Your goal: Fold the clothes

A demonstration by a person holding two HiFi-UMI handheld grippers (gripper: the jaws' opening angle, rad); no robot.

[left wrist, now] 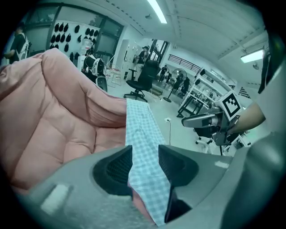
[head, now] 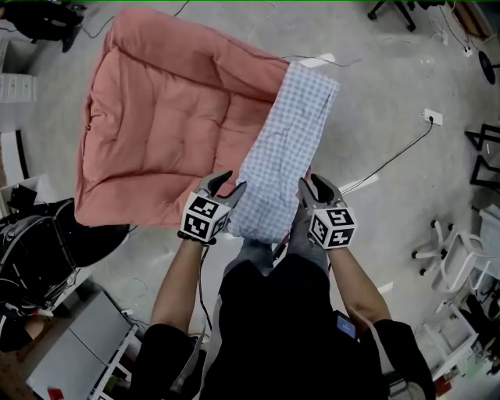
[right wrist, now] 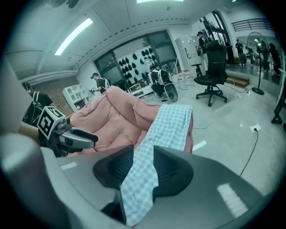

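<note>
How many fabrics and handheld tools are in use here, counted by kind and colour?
pink quilted fabric: 1
checked fabric, blue and white: 1
Grippers, both clamped on it: 2 (left gripper, right gripper)
Total: 4

**A:** What's under you?
**B:** You're standing over a grey concrete floor (head: pixel 375 101). A black cable (head: pixel 394 157) runs across it to a white socket (head: pixel 432 117), and a white swivel chair (head: pixel 457 262) sits on your right.
**A:** And further out?
**B:** Ahead of you there's a black office chair (right wrist: pixel 216 56) and a glass wall (right wrist: pixel 134 53) hung with dark shapes. Strip lights (left wrist: pixel 156 11) run overhead.
</note>
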